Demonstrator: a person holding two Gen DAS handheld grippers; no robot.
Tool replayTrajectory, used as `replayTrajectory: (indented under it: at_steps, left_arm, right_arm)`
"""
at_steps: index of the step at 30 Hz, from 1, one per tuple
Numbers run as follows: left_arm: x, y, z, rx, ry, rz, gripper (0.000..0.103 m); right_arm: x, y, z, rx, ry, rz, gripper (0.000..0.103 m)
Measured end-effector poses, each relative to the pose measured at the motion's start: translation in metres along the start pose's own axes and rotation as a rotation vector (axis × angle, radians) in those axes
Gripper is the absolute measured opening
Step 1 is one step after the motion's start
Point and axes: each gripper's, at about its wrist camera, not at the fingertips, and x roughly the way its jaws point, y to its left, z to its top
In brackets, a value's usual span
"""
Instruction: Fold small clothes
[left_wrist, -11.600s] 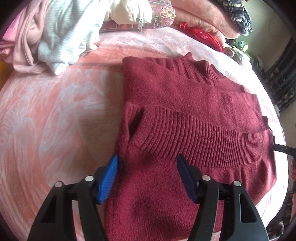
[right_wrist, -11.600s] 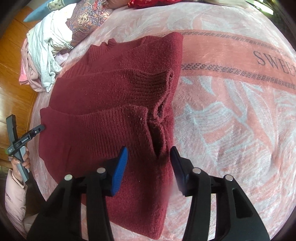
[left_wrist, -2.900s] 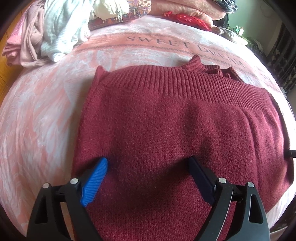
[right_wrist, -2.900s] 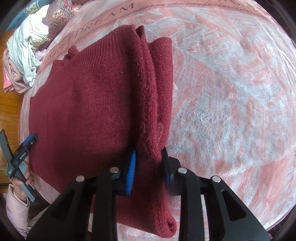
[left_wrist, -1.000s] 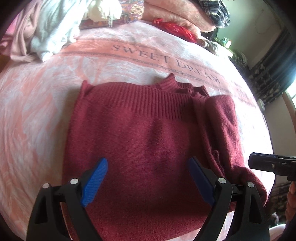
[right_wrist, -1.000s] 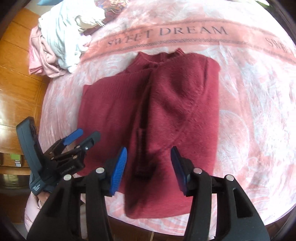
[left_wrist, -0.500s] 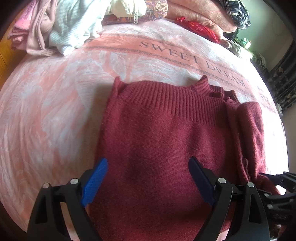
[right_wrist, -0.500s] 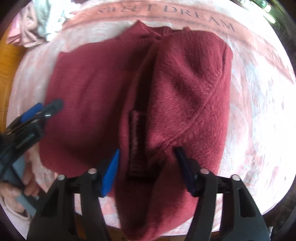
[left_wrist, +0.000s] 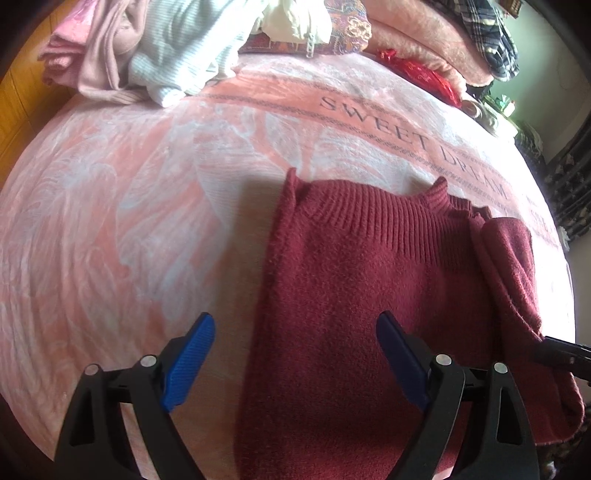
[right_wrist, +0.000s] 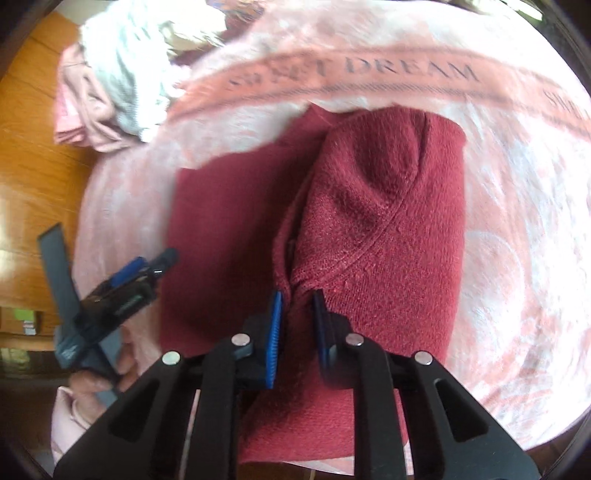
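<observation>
On the bed lies a pink blanket with pale leaf patterns and the words "SWEET DREAM" printed across a band. On this blanket lies the dark red knitted sweater, partly folded: its ribbed hem is turned toward the printed band, and one side is folded over the middle as a thick layer. At the far edge of the bed there is a pile of clothes in pink, white and light striped cloth, and beside it some folded pink blankets with a checked cloth on top.

The left tongs stand wide open above the left edge of the sweater; one blue pad is over the blanket, the other over the red knit, and nothing is pressed between them. A hand in a pale pink sleeve holds their grip.

The right tongs are closing on a ridge of the folded sweater layer, which is between the two blue pads and touches them.
</observation>
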Motion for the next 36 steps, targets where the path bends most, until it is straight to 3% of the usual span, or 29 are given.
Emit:
replayTrajectory:
  at_steps: [4, 7, 12, 14, 17, 24, 30, 36]
  left_arm:
    - [-0.008, 0.011, 0.006, -0.033, -0.032, -0.007, 0.09]
    - [-0.007, 0.016, 0.007, -0.045, -0.034, -0.007, 0.089]
    - [-0.002, 0.015, 0.004, -0.043, -0.007, -0.018, 0.089]
    - [-0.002, 0.012, 0.002, -0.047, 0.004, -0.039, 0.089]
    - [-0.002, 0.004, 0.001, -0.054, 0.026, -0.091, 0.089]
    - [0.005, -0.04, -0.008, 0.015, 0.106, -0.194, 0.089]
    - [0.021, -0.072, -0.01, 0.017, 0.169, -0.286, 0.089]
    - [0.04, -0.104, -0.011, 0.076, 0.228, -0.347, 0.088]
  right_arm:
    - [0.014, 0.031, -0.002, -0.082, 0.018, 0.095, 0.015]
    - [0.036, 0.04, -0.009, -0.136, 0.042, 0.037, 0.015]
    - [0.06, 0.039, -0.018, -0.151, 0.107, -0.001, 0.026]
    - [0.05, 0.038, -0.018, -0.155, 0.105, 0.024, 0.036]
    - [0.028, 0.036, -0.016, -0.129, 0.086, 0.064, 0.036]
    - [-0.018, -0.009, -0.006, -0.024, -0.018, -0.024, 0.036]
    - [-0.023, -0.047, -0.002, 0.05, -0.03, -0.021, 0.036]
    - [-0.026, -0.052, -0.001, 0.034, -0.039, -0.011, 0.036]
